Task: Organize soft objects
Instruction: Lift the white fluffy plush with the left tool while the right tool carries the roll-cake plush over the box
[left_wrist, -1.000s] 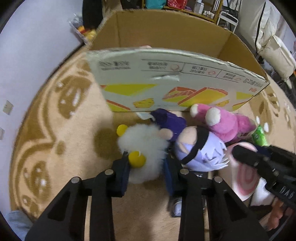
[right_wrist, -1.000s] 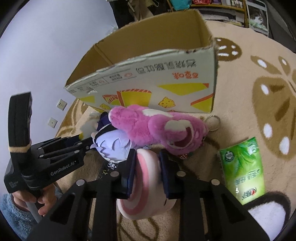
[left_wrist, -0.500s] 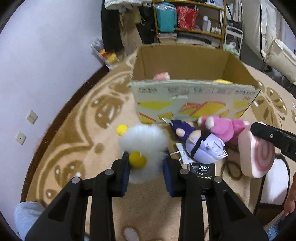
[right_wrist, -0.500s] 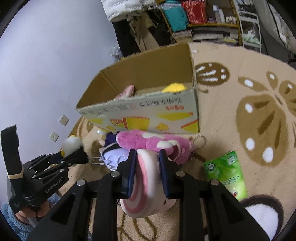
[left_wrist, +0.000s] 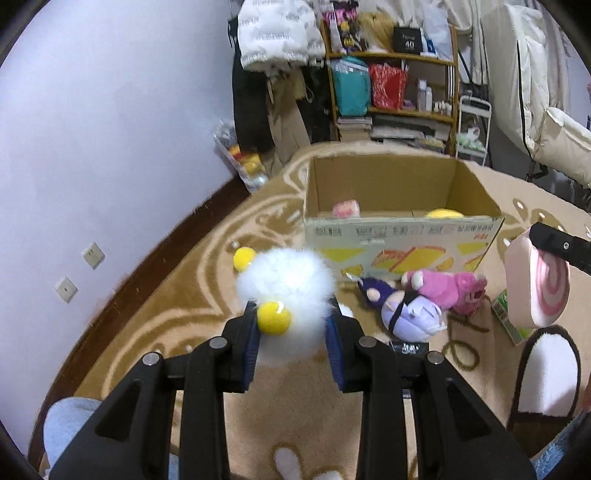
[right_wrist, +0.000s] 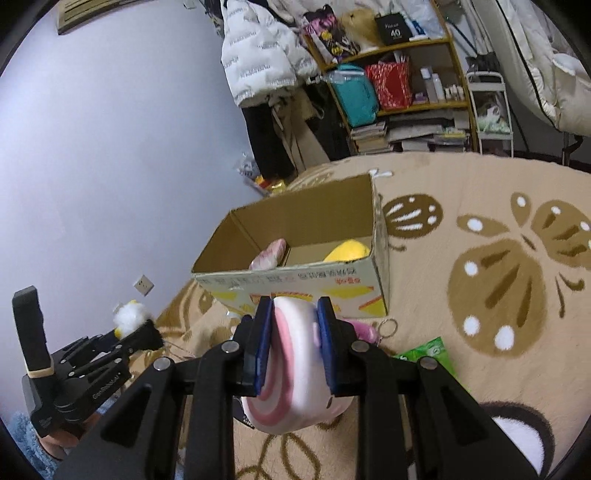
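My left gripper (left_wrist: 291, 332) is shut on a white fluffy toy with yellow balls (left_wrist: 286, 284), held above the carpet. My right gripper (right_wrist: 294, 332) is shut on a pink-and-white swirl cushion (right_wrist: 295, 373), also seen at the right of the left wrist view (left_wrist: 535, 284). Ahead stands an open cardboard box (left_wrist: 399, 240) with a pink toy (left_wrist: 345, 209) and a yellow toy (left_wrist: 443, 213) inside. In front of the box, a pink plush (left_wrist: 447, 286) and a lilac-haired doll (left_wrist: 410, 314) lie on the carpet. The left gripper (right_wrist: 147, 330) with its white toy (right_wrist: 129, 314) shows at the lower left of the right wrist view.
A beige carpet (right_wrist: 480, 258) with brown patterns covers the floor. A green tissue pack (right_wrist: 428, 350) lies right of the plush toys. A shelf (left_wrist: 391, 92) with bags and hanging coats stands behind the box. The wall (left_wrist: 92, 147) runs along the left.
Both grippers have risen and tilted up with their toys still gripped. The box now looks farther off and its inside has come into view.
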